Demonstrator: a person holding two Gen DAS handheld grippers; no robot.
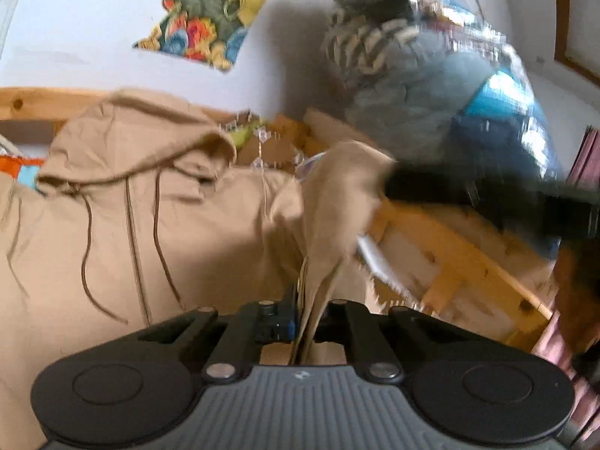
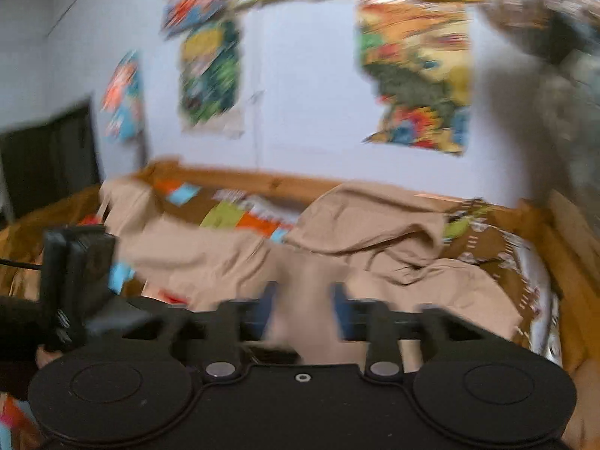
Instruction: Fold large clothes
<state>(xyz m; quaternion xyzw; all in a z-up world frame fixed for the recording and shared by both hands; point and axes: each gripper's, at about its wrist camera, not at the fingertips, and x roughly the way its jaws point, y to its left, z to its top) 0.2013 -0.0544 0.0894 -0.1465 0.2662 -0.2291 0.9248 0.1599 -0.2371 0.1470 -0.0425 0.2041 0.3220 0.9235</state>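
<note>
Pinching tan hoodie (image 1: 157,232) | left claw (image 1: 307,311) clamped | right claw (image 2: 303,300) clamped on fabric

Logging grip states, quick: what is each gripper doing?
Left gripper: closed on the tan cotton zip hoodie.
Right gripper: closed on the same hoodie.

Right-wrist view blurred; hoodie (image 2: 375,232) smeared
</note>
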